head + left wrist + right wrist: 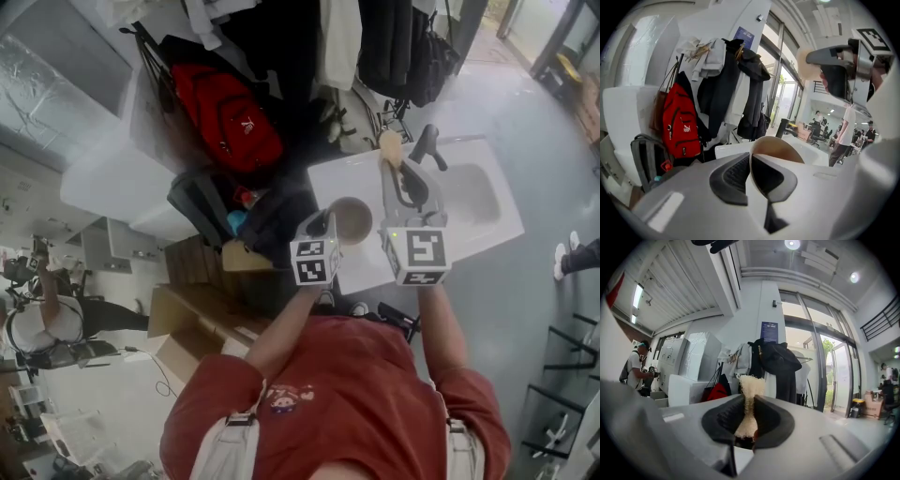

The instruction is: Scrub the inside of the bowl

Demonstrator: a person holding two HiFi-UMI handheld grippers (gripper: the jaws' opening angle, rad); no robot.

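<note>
Bowl sits seemingly mouth-up, rim clamped in left gripper jaws; right gripper jaws pinch scrubber lengthwise.

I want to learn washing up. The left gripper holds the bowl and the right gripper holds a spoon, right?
Not a spoon. The right gripper holds a sponge, pinched between its jaws, as the right gripper view shows. The left gripper does hold the bowl.

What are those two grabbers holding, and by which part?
The left gripper pinches the bowl by its rim; the right gripper pinches a pale scrubber around its middle.
</note>
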